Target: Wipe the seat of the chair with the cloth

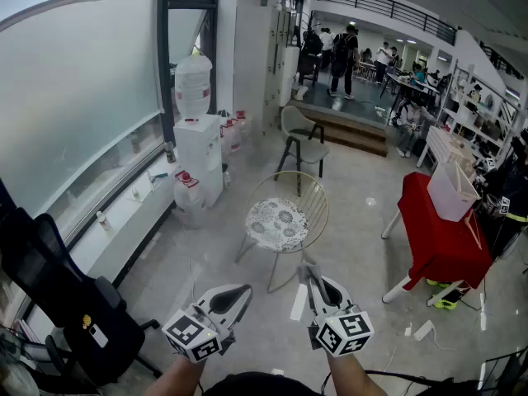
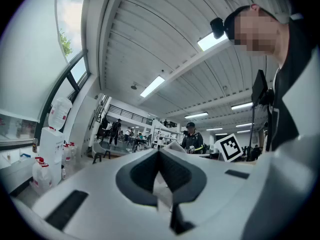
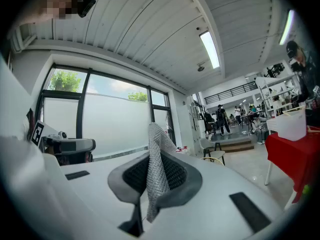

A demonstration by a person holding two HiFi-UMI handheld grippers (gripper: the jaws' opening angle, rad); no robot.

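Right claw (image 3: 156, 160) clamps a grey knit cloth (image 3: 159, 139) (its tip pokes above the jaws). Left claw (image 2: 161, 170) is closed, empty. Just beyond both stands the wire chair (image 1: 313, 200), its patterned seat (image 1: 276, 223) bare.

Frosted window wall (image 1: 82, 97) at left; water dispenser (image 1: 198, 143) stands against it. Pale glossy floor (image 1: 355, 213). Grey chair (image 1: 301, 134) near low steps (image 1: 351, 126) at back; red-draped table (image 1: 441, 242) at right. Slatted ceiling (image 3: 150, 29), strip lights (image 3: 210, 49) lit.
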